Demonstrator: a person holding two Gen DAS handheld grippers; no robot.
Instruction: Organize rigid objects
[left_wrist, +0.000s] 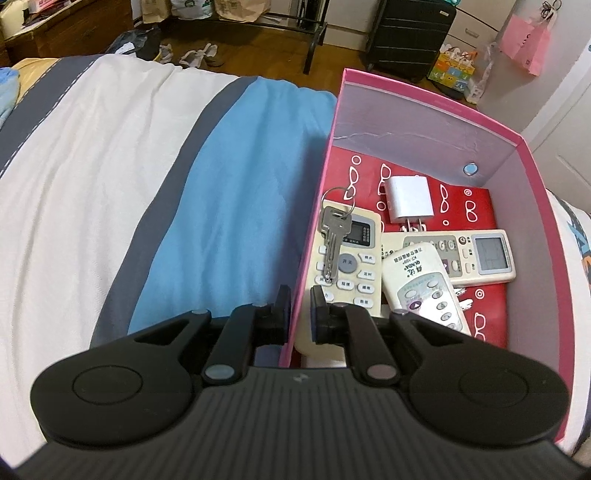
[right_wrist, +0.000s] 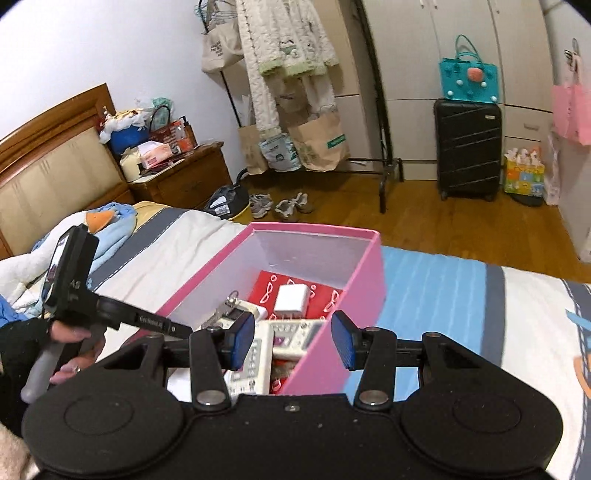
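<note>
Left gripper (left_wrist: 301, 295) pinches near wall of pink box (left_wrist: 424, 92) on bed (left_wrist: 92, 166); remotes (left_wrist: 424, 291), keys (left_wrist: 334, 236), charger (left_wrist: 408, 199) inside. Right gripper (right_wrist: 293, 341) spread w/ nothing held (over box edge).

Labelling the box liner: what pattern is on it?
Red liner with small white glasses outlines; clearest in the left wrist view.

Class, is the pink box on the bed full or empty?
Partly filled: the pink box holds remotes, keys and a white charger.
</note>
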